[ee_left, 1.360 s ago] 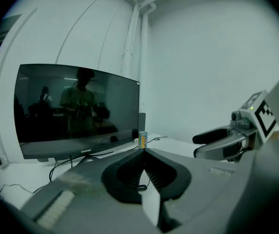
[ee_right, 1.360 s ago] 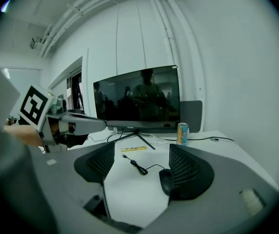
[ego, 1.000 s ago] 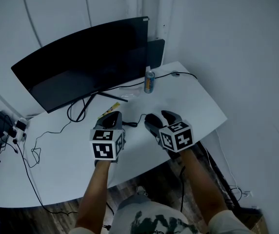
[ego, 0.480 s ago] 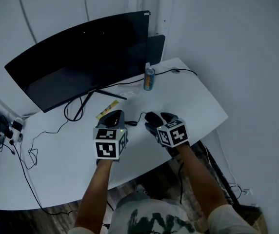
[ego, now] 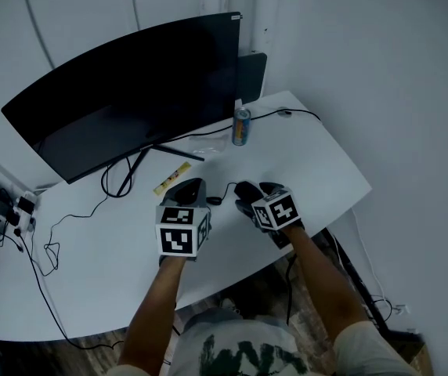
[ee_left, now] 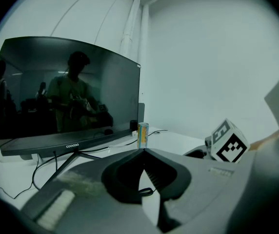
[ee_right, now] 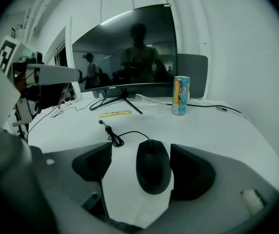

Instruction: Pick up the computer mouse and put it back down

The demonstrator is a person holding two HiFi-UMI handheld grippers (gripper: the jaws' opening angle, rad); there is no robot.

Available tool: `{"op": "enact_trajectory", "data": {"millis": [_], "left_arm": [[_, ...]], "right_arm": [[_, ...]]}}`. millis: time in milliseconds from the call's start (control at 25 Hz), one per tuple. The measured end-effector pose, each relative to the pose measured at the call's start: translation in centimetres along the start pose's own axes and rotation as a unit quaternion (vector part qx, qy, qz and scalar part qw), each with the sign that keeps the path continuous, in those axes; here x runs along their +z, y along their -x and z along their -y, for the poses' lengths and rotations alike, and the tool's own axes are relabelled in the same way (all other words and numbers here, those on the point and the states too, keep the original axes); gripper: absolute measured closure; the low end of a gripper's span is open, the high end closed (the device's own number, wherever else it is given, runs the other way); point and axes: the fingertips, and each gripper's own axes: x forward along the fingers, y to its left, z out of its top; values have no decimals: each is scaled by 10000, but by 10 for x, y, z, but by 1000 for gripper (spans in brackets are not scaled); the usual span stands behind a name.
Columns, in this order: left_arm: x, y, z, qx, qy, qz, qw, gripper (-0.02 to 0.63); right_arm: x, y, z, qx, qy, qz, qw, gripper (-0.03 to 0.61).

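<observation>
**Desk:** Where's the mouse (ee_right: 153,167)?

**Photographer:** Flat on the white bench (ee_right: 237,135), between the 2 pads of the right claw (ee_right: 140,150), whose jaws are opening. It sits close against the right pad, and bare bench shows on the left-pad side. Its cable (ee_right: 115,135) coils away beyond the tips.

**Desk:** And the left claw (ee_left: 143,152)?

**Photographer:** Tips together with nothing gripped, held over the bench just left of the right claw. Ahead of both claws stand a can (ee_right: 180,95) and a curved monitor (ee_right: 125,52). A yellow strip (ee_right: 115,113) lies ahead and left of the right claw.
</observation>
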Motion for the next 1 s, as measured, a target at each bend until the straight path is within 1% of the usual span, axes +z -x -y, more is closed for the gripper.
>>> {"op": "enact_trajectory", "data": {"millis": [200, 400, 600, 1000], "left_arm": [[-5, -7, -7, 36, -43, -44, 10000, 611], [-8, -15, -12, -12, -3, -12, 10000, 611], [-12, -26, -18, -2, -43, -56, 10000, 611], [-11, -33, -25, -5, -27, -71, 10000, 611]], "right_arm": [[-6, -18, 7, -45, 40, -139, 9999, 193], [-15, -35, 17, -45, 83, -291, 9995, 170], [-24, -51, 21, 18, 154, -506, 9986, 166], [-28, -58, 24, -83, 144, -694, 9975, 166]]}}
